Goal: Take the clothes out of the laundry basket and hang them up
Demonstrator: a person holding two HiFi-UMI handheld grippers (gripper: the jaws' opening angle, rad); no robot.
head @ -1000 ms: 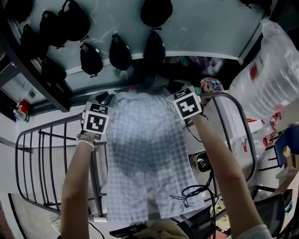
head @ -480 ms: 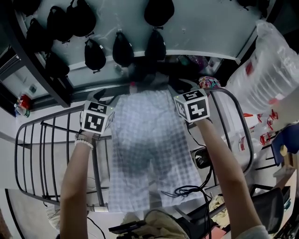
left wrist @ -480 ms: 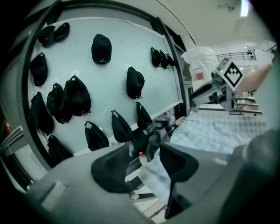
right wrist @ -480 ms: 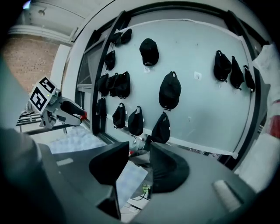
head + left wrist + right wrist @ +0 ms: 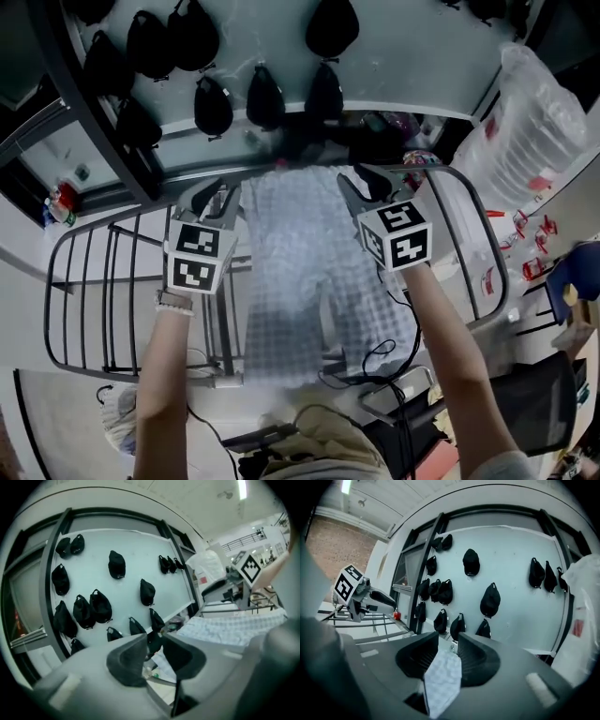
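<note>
1. The checked shorts (image 5: 291,272) are spread between the two grippers above the wire drying rack (image 5: 89,253). The waistband is at the far end, toward the black caps (image 5: 265,98) hanging on the wall, and the two legs trail back toward the person. The long axis runs away from the person, top to bottom in the head view
2. The right gripper (image 5: 449,656) is clenched on a fold of the checked fabric at the right waist corner
3. The left gripper (image 5: 152,654) has just been closing its jaws, yet they stand slightly apart with no cloth between them. The shorts lie just beside it, on its right
4. The left waist corner probably rests on the rack's far rail, though the head view is too steep to be sure
5. Compared with a second ago, both grippers and the waistband sit higher in the head view, nearer the caps. More of the rack shows, and the legs, then one broad sheet, now part at the hem
</note>
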